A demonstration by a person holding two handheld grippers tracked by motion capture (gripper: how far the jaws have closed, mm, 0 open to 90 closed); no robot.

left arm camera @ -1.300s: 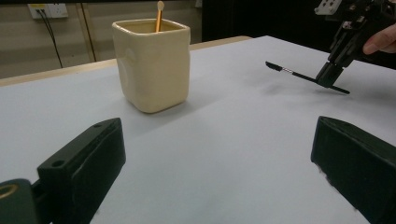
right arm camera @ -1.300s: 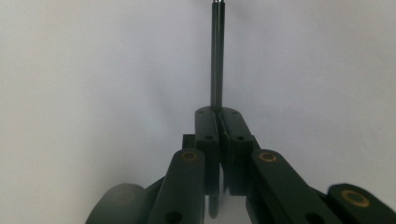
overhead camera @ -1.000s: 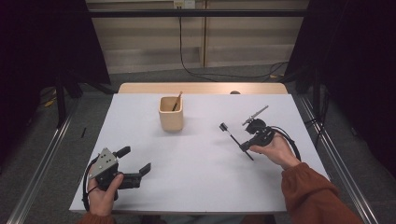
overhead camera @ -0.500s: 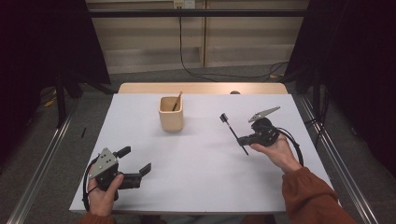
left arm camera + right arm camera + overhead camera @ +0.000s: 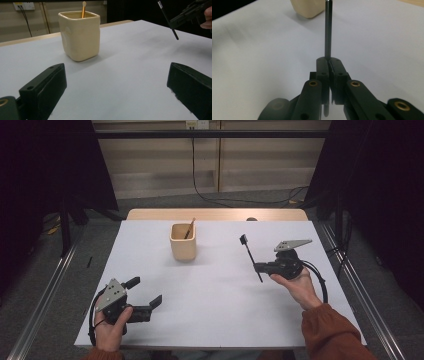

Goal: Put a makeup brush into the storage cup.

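The white tabletop [image 5: 210, 310] lay in front of you, with a cream square cup [image 5: 183, 242] standing toward its far side, left of centre, and an orange-handled stick [image 5: 189, 228] leaning inside it. Your left claw [image 5: 148, 296] rested at the near left corner, well apart from the cup, its jaws wide apart with nothing between them. Your right claw [image 5: 258, 267] hovered over the right half of the tabletop, jaws pressed together on the shaft of a thin black brush [image 5: 250, 256], which stood tilted, its bristle end raised toward the far edge and its lower tip near the tabletop.
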